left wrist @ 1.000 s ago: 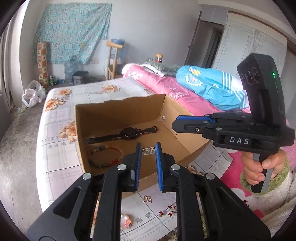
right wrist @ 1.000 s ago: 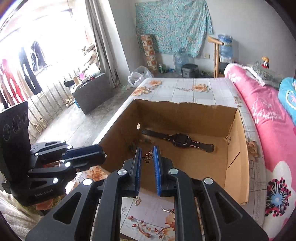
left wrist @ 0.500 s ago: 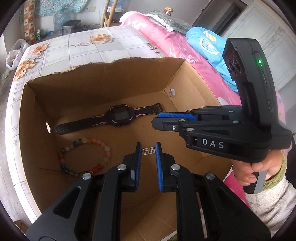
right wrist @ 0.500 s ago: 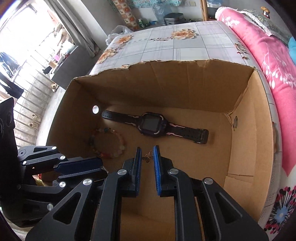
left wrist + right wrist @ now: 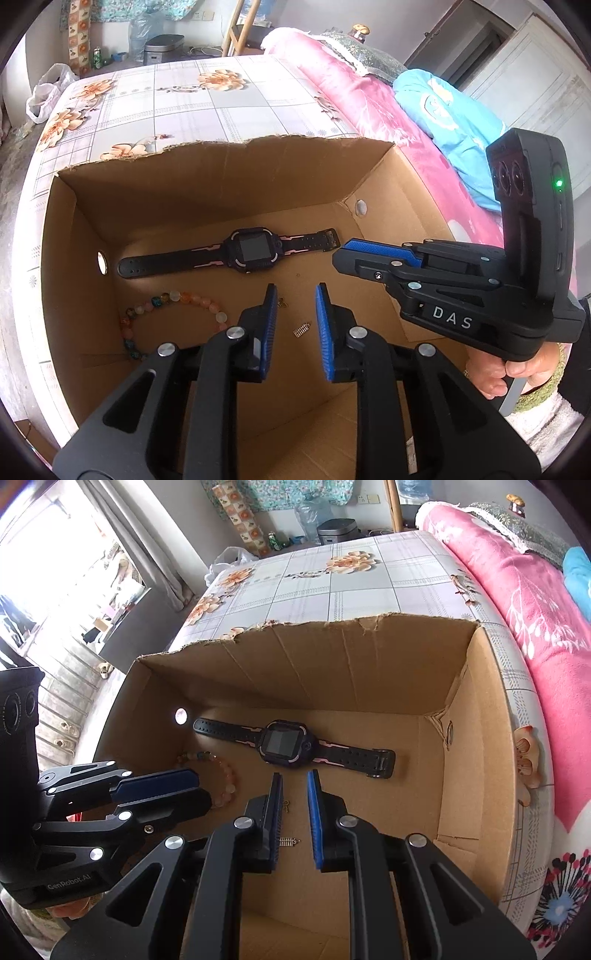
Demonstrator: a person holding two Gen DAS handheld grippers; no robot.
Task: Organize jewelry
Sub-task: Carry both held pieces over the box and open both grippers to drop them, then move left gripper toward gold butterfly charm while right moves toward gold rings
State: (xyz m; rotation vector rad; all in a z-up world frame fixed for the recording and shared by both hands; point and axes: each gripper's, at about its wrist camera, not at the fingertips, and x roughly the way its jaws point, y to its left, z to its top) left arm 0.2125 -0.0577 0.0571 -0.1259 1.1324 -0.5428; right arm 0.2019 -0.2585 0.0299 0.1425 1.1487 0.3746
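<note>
Left gripper (image 5: 295, 314) just opened, silver charm (image 5: 301, 328) dropped onto box (image 5: 221, 173) floor; right gripper (image 5: 294, 790) open, empty.

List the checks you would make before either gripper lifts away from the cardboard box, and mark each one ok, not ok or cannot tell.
1. Silver charm lying on the cardboard box floor: ok.
2. Left gripper free of it: ok; its jaws have just been opening, with nothing pinched between them.
3. Gold charm on the box floor: ok.
4. Right gripper empty: ok.
5. Watch and bead bracelet inside the box: ok.
6. Jewelry left outside the box: cannot tell.
</note>
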